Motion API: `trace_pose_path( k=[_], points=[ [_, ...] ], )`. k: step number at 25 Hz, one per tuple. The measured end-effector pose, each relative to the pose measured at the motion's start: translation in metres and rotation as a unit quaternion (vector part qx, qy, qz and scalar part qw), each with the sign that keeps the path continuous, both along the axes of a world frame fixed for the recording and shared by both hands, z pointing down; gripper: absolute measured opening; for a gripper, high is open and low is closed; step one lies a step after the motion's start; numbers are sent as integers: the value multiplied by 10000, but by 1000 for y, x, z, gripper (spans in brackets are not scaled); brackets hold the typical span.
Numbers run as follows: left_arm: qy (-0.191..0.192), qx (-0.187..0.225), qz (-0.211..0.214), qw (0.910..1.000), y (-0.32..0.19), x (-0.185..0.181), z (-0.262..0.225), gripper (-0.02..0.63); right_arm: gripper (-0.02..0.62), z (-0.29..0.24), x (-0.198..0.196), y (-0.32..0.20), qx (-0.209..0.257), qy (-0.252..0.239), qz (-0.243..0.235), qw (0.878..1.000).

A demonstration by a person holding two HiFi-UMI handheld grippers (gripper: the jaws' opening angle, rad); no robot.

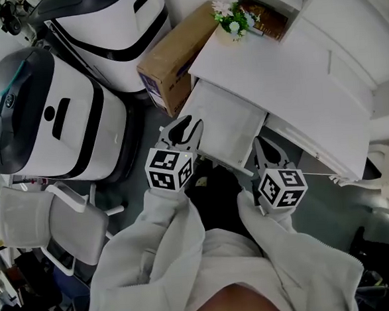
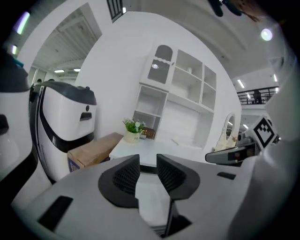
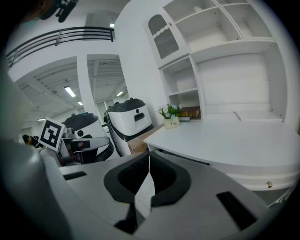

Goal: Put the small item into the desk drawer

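Note:
The white desk (image 1: 275,73) has its drawer (image 1: 229,122) pulled out toward me, and the inside looks bare. No small item shows in any view. My left gripper (image 1: 188,127) hovers at the drawer's left front corner. In the left gripper view the left gripper (image 2: 148,161) has a narrow gap between its jaws with nothing in it, and the drawer (image 2: 147,194) shows through the gap. My right gripper (image 1: 266,148) is at the drawer's right front corner. In the right gripper view the right gripper (image 3: 149,157) has its jaws touching, with nothing held.
A small flower pot (image 1: 230,19) stands at the desk's far left corner beside a hutch of shelves (image 3: 225,56). A cardboard box (image 1: 168,60) sits on the floor left of the desk. Two white-and-black machines (image 1: 52,121) and a grey chair (image 1: 46,225) stand at the left.

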State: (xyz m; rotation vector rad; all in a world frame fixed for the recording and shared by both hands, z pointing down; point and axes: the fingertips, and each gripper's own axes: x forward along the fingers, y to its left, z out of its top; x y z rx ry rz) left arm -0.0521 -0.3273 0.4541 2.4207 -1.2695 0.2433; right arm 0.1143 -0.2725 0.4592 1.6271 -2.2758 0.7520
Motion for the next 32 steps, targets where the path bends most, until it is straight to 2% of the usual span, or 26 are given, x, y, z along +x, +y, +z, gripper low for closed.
trace_pose_path(
  k=[4,8,15,23,32],
  points=[
    [-70,411,-45,9991,16,-14,-22,40,34,-30,-5,4,609,-39,-72,9981],
    [-66,579,-25,9983,29,-26,-32,23,32,-44,-8,9,891,-111,-106,9959],
    [-152,615,20,9980,38,-35,-38,21,32,-48,-14,14,961,-46,-151,9952],
    [-119,630,269,9976,40,-24,-38,21,32,-50,-15,17,981,-45,-127,9951],
    [-49,476,331,9983,34,-16,-29,21,32,-45,-7,17,884,-9,-69,9961]
  ],
)
